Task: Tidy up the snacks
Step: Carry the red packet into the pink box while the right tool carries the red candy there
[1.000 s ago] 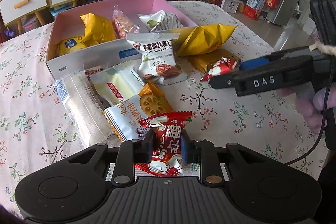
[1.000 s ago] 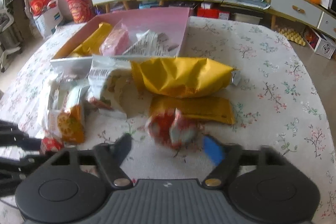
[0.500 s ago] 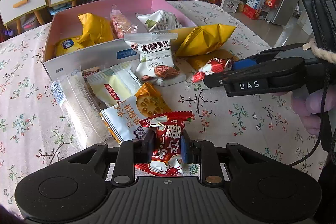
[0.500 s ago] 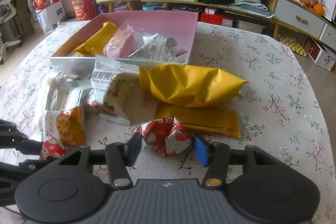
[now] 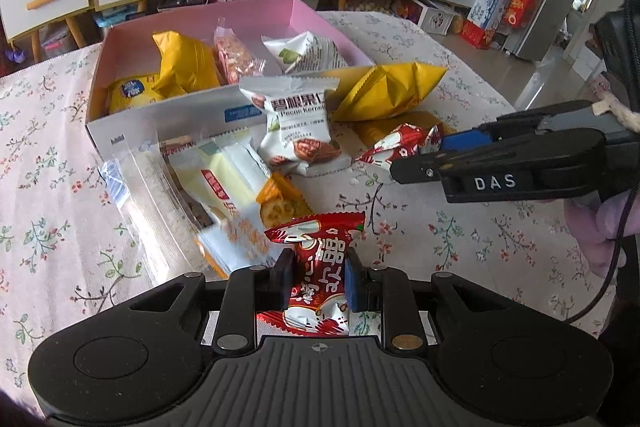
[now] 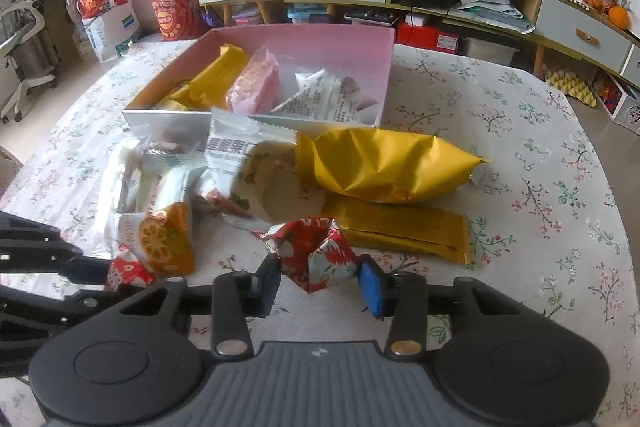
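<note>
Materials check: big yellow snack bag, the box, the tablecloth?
Yellow snack bag: glossy metallised plastic film, probably; sharp creases, crimped end seal.
Box: looks like coated cardboard; thin flat walls, pink inside, white printed outside.
Tablecloth: matte woven fabric, floral print.

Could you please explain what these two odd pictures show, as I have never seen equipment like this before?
There is no robot here: a person holds a two-finger gripper in each hand, and each carries a wide-angle camera looking along its fingers.

One picture comes from the left gripper, which is shut on a red snack packet. The other comes from the right gripper, whose jaws have just been closing around a crumpled red packet; its pads now press on it.

On the floral tablecloth stands a pink box already holding some snacks. In front of it lie loose ones, including a gold bag and a pecan packet.
</note>
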{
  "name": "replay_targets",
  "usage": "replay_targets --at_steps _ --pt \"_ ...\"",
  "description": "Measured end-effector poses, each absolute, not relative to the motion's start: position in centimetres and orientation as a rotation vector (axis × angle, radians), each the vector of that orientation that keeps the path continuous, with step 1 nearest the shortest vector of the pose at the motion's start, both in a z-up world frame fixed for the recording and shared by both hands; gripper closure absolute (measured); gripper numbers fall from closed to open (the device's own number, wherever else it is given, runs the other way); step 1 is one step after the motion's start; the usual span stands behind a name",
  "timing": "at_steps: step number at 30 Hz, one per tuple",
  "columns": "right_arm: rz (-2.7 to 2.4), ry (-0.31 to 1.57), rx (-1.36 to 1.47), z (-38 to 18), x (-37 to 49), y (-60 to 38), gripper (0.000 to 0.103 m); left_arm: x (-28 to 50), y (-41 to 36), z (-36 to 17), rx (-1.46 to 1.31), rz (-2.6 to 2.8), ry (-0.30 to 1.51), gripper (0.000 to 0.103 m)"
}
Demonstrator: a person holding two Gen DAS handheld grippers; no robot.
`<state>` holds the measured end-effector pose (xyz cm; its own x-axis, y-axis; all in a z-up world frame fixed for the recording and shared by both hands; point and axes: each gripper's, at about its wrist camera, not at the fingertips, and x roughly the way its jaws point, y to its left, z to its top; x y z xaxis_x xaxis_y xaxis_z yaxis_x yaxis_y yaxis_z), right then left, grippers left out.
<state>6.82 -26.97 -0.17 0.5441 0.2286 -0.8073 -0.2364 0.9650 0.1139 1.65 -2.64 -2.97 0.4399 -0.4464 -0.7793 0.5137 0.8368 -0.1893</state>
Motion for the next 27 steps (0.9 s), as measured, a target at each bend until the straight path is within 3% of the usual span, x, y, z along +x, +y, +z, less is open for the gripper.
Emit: replay_targets --at_steps 16,27 --pt "0.331 0.9 0.112 3.1 8.0 -27.2 0.075 3.7 -1.0 1.0 -0.033 -0.532 0.842 0.081" --pt "0.315 0.834 0.19 4.3 13.1 -27.2 0.074 9.8 0.8 2.3 -0.081 -0.364 0.815 0.081"
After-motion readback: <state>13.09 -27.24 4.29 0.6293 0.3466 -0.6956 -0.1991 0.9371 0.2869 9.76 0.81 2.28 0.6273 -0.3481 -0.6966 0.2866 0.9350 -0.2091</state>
